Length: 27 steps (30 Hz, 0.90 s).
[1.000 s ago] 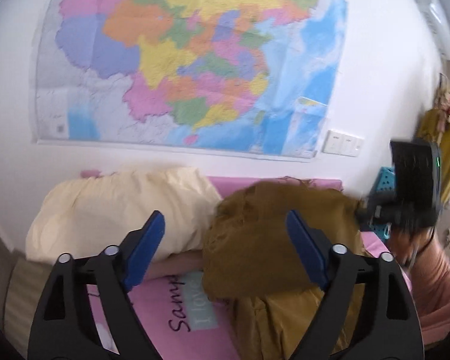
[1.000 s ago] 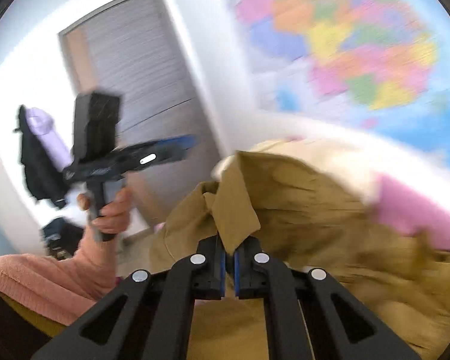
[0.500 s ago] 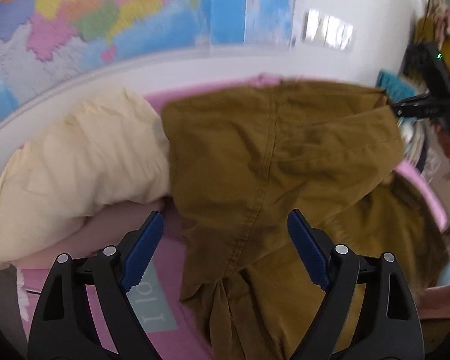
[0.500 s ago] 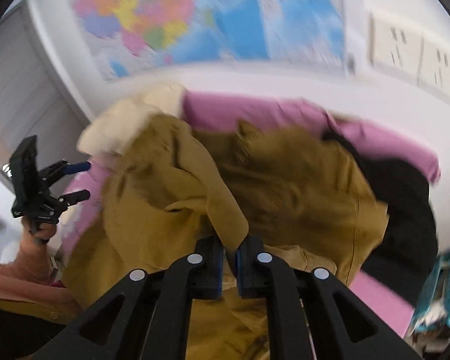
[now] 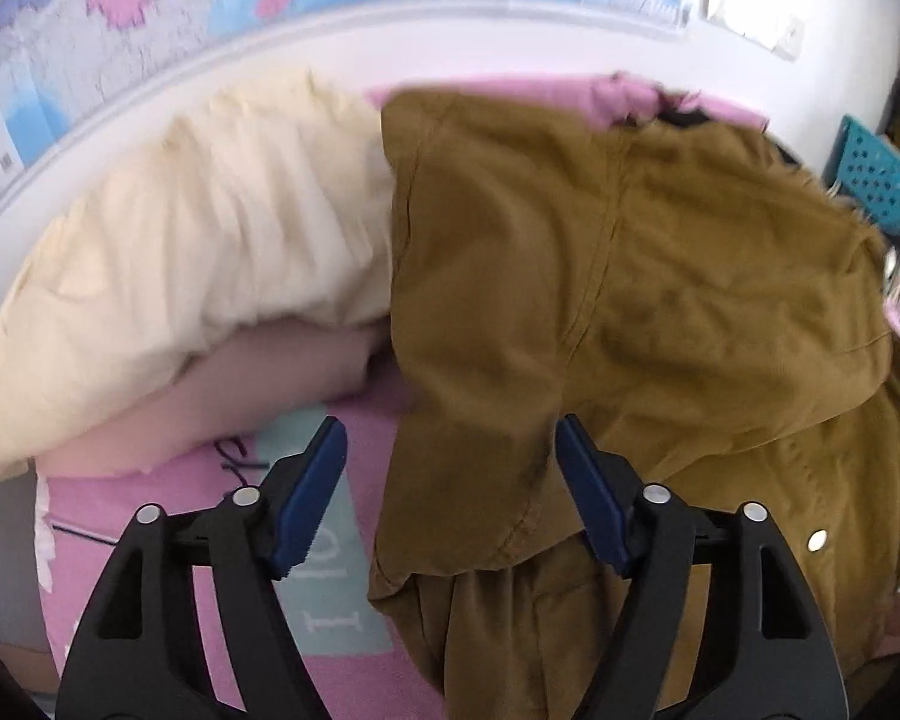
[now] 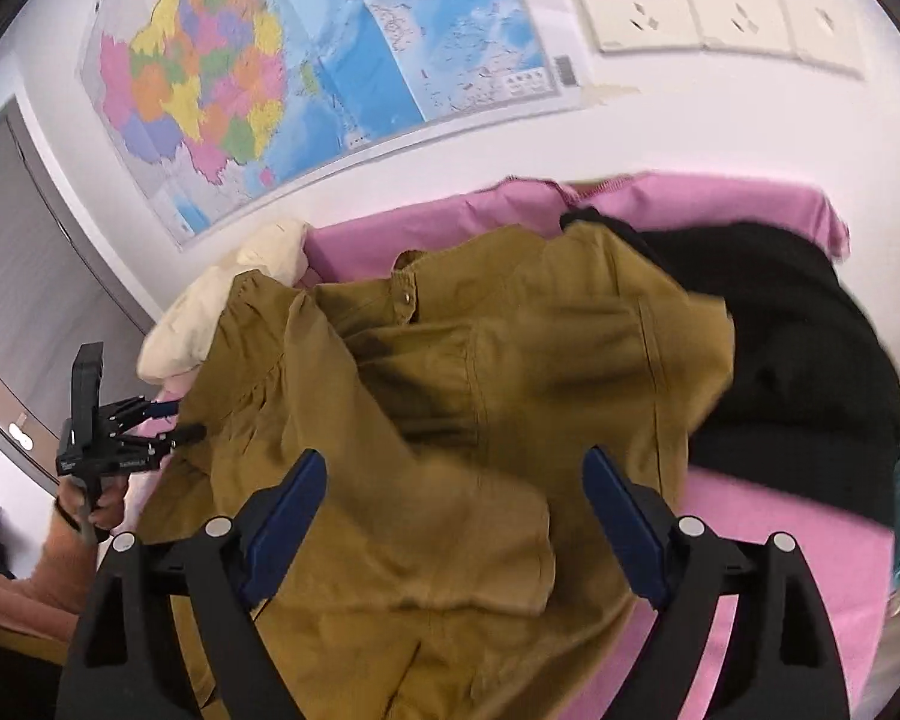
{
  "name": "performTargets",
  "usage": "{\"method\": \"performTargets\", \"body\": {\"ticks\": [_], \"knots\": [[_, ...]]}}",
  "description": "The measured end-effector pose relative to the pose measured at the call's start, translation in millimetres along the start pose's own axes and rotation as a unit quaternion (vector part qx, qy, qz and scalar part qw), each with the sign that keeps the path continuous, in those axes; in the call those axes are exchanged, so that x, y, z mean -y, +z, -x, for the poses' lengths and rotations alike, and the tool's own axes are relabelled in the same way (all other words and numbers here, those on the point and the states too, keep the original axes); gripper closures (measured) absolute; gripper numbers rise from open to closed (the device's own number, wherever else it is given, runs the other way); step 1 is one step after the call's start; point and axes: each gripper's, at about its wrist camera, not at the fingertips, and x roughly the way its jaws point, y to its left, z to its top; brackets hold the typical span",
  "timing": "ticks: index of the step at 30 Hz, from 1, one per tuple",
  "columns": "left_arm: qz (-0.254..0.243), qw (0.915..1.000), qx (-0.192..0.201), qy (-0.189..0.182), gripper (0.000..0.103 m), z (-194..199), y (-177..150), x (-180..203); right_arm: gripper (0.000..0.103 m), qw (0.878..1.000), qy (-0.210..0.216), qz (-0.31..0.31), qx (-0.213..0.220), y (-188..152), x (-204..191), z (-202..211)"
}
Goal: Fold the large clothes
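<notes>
Mustard-brown cotton fills both my views: the jacket (image 6: 450, 420) lies spread on the pink bed (image 6: 780, 570), one sleeve folded across its body, a button collar (image 6: 405, 291) at the far end toward the wall. I see stitched seams running down the panels and a metal snap (image 5: 816, 539) near the hem, with soft creases all over.

My left gripper (image 5: 450, 498) is spread wide, nothing between the blue fingers (image 5: 306, 498), hovering over the jacket's lower edge where the folded sleeve cuff ends. My right gripper (image 6: 456, 525) is also released, fingers (image 6: 621, 516) wide apart above the folded sleeve.

Working out from the jacket: a cream pillow (image 5: 180, 276) presses against its left side in the left wrist view, a black garment (image 6: 798, 360) overlaps its far right edge, and the wall map (image 6: 282, 78) hangs beyond the collar. Bare pink sheet shows to the right of the jacket below the black garment, and a strip with printed lettering (image 5: 324, 540) lies free on its left.
</notes>
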Motion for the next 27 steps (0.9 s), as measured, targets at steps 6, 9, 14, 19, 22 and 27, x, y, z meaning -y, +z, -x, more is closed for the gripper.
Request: {"method": "performTargets", "body": {"ticks": [6, 9, 14, 19, 22, 27], "knots": [[-0.011, 0.9988, 0.042, -0.022, 0.025, 13, 19, 12, 0.021, 1.0, 0.015, 0.007, -0.013, -21, -3, -25], [-0.021, 0.9987, 0.036, -0.029, 0.025, 5, 23, 27, 0.062, 1.0, 0.018, 0.014, -0.017, -24, -10, -34], [-0.044, 0.9983, 0.027, -0.025, 0.025, -11, 29, 46, 0.083, 1.0, -0.008, 0.027, -0.001, -11, -26, -3], [-0.042, 0.9982, 0.024, -0.036, 0.025, -25, 44, 55, 0.077, 0.997, -0.071, 0.024, 0.009, 23, -31, 26], [-0.039, 0.999, 0.012, -0.019, 0.024, -42, 50, 57, 0.054, 0.992, -0.122, 0.017, 0.001, 37, -15, 11], [-0.038, 0.9991, -0.007, 0.013, 0.022, -62, 47, 60, 0.041, 0.994, -0.105, -0.039, -0.014, 31, 20, -15]]}}
